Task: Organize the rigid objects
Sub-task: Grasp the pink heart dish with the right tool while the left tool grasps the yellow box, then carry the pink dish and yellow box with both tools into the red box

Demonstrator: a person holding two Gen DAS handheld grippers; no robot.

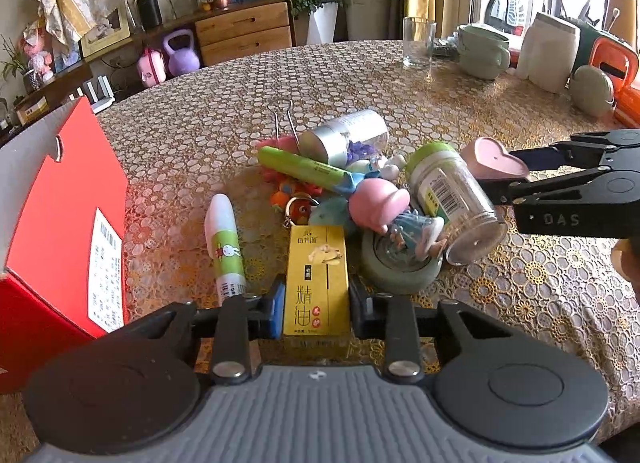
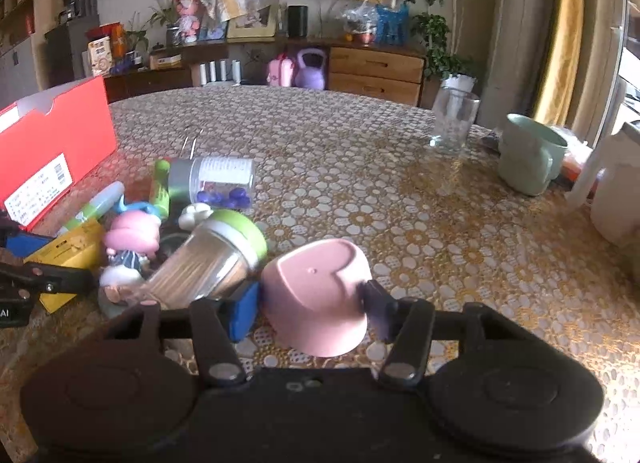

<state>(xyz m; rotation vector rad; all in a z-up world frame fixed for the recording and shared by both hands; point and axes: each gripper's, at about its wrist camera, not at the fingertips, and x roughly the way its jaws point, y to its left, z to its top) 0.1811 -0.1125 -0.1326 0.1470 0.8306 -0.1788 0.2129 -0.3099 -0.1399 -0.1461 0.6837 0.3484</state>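
Yellow cardboard box, 1 pc, light and crushable, is being clamped at its long sides by left gripper jaws, near worktop edge. Pink heart tin, 1, stiff and slippery, is being gripped by right gripper. Beyond: 2 jars lying.

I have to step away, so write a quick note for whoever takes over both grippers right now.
Left gripper: shut on the yellow box, low at the near edge of the pile.
Right gripper: shut on the pink heart dish, turned upside down, beside the toothpick jar.
Red box stands open at the left of the table; its inside is not visible.
Pile in the middle: two jars, green tube, white tube, figurine, small toys.
Done: two items gripped, neither yet moved away.
Left: probably carry both to the red box, then clear the pile.
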